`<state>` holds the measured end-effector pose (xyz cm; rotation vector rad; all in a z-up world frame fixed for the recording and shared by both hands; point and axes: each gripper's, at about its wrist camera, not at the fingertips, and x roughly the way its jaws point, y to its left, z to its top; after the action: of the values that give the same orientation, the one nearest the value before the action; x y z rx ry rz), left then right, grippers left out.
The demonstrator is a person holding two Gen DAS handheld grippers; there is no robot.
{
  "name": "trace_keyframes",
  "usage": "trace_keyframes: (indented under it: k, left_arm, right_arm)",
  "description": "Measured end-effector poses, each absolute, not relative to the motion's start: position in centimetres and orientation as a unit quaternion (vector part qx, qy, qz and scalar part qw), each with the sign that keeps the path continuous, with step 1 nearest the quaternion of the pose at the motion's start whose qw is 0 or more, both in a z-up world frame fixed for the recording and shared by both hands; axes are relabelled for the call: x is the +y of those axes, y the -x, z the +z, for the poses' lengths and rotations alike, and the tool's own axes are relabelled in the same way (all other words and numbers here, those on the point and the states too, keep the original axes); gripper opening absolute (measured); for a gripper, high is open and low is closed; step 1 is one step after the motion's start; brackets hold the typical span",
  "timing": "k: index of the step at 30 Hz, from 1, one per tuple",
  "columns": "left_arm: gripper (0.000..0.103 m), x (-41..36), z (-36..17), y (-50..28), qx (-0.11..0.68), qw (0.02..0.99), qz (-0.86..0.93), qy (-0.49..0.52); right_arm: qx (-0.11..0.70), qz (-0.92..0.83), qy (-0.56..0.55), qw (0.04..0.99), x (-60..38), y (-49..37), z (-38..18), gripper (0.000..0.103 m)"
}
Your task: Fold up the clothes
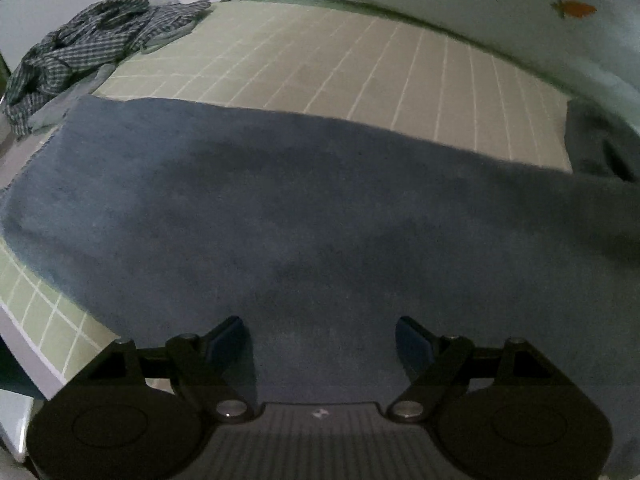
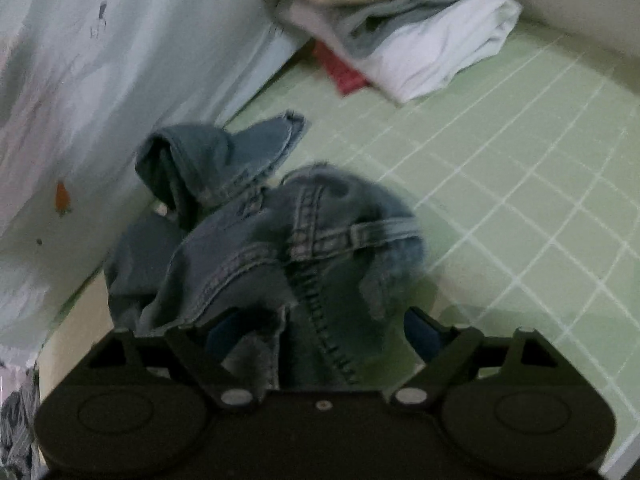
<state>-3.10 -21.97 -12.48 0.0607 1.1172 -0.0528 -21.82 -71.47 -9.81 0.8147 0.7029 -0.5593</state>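
Note:
A pair of blue jeans (image 1: 304, 208) lies spread flat across the green gridded mat (image 1: 360, 68). My left gripper (image 1: 320, 344) hovers just above the denim, jaws wide open and empty. In the right wrist view the waistband end of the jeans (image 2: 280, 248) is bunched up, with seams and a belt loop showing. My right gripper (image 2: 320, 340) is open, with the bunched denim lying between its fingers, not clamped.
A crumpled checked shirt (image 1: 92, 44) lies at the mat's far left corner. A stack of folded clothes (image 2: 420, 36), white, grey, cream and red, sits at the mat's far edge. A pale sheet with a carrot print (image 2: 80, 100) borders the mat.

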Motion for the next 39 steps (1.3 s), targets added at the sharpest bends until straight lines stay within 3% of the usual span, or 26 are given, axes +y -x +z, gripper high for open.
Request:
trace_keyframes:
  k: [3, 5, 7, 10, 18, 24, 26, 28, 32, 34, 36, 39]
  left_arm:
    - [0.087, -21.1, -12.6, 3.1, 0.534, 0.845, -0.028, -0.028]
    - [0.088, -20.6, -12.8, 3.1, 0.536, 0.843, -0.032, -0.030]
    - [0.092, -20.4, -13.0, 3.0, 0.537, 0.842, -0.044, -0.036]
    - [0.097, -20.2, -13.2, 2.6, 0.539, 0.839, -0.065, -0.049]
    - [0.103, -19.3, -13.6, 1.7, 0.548, 0.825, -0.113, -0.079]
    - [0.103, -19.3, -13.9, 1.1, 0.548, 0.824, -0.116, -0.085]
    - [0.103, -19.3, -13.9, 1.1, 0.546, 0.826, -0.115, -0.084]
    - [0.103, -19.3, -13.9, 1.1, 0.544, 0.827, -0.114, -0.083]
    - [0.103, -19.2, -13.9, 1.1, 0.542, 0.829, -0.109, -0.080]
    - [0.103, -19.2, -14.0, 1.1, 0.542, 0.830, -0.106, -0.077]
    - [0.103, -19.2, -14.0, 1.0, 0.542, 0.831, -0.104, -0.075]
    - [0.103, -19.2, -14.0, 1.1, 0.543, 0.831, -0.098, -0.071]
  right_arm:
    - [0.339, -0.258, -0.388, 0.817, -71.1, 21.2, -10.1, 0.088]
    - [0.323, -0.274, -0.389, 0.818, -71.1, 21.4, -9.6, 0.076]
    - [0.306, -0.290, -0.391, 0.818, -71.0, 21.6, -9.2, 0.024]
    - [0.288, -0.288, -0.372, 0.834, -70.1, 20.1, -6.7, 0.006]
    - [0.266, -0.194, -0.169, 0.929, -60.1, 9.4, -0.5, 0.006]
    - [0.385, -0.109, -0.131, 0.907, -53.4, 6.7, -7.6, 0.008]
    - [0.412, -0.087, -0.121, 0.899, -52.1, 6.9, -9.1, 0.015]
    - [0.406, -0.074, -0.122, 0.903, -52.5, 8.6, -7.8, 0.038]
    - [0.373, -0.098, -0.179, 0.905, -55.9, 11.2, -6.9, 0.065]
    - [0.360, -0.115, -0.221, 0.899, -58.0, 12.1, -7.2, 0.086]
    - [0.345, -0.131, -0.263, 0.891, -60.1, 13.0, -7.5, 0.092]
    - [0.323, -0.154, -0.324, 0.876, -63.2, 14.4, -7.9, 0.092]
